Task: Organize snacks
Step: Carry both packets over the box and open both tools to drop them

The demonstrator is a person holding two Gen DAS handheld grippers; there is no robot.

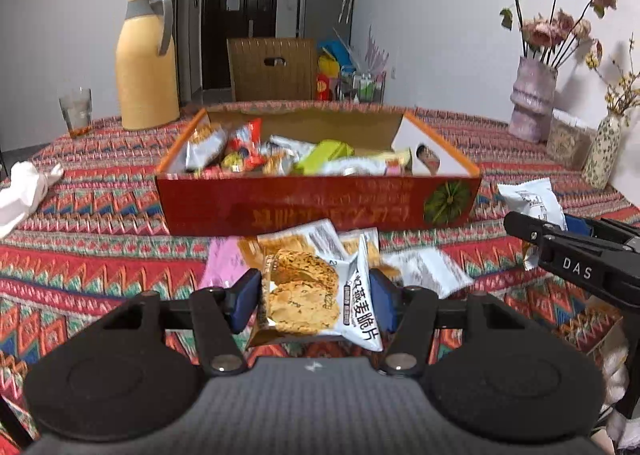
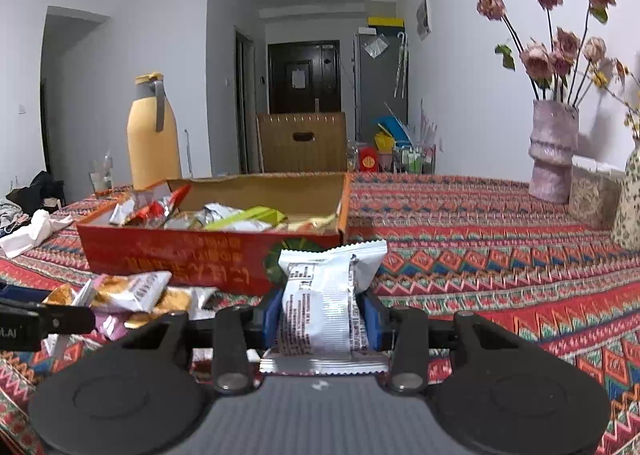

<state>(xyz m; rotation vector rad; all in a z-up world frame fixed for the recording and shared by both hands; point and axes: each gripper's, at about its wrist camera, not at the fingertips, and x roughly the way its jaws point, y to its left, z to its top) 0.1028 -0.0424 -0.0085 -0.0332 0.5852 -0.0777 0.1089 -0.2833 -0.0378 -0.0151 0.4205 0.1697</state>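
Both claws are loaded, left gripper (image 1: 314, 301) pinching an oat crisp packet (image 1: 316, 295), right gripper (image 2: 322, 317) clamping a white packet (image 2: 328, 295), so next looks like carrying both forward over the red box (image 1: 320, 207) just ahead and dropping the 2 in.

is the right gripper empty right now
No, the right gripper is clamped on a white snack packet, its printed back facing the camera.

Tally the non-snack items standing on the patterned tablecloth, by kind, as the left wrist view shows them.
Yellow thermos jug with grey handle: 1
Clear drinking glass: 1
Vases, the pink ceramic vase of dried roses and the speckled floral vase: 2
Red cardboard snack box: 1
Total: 5
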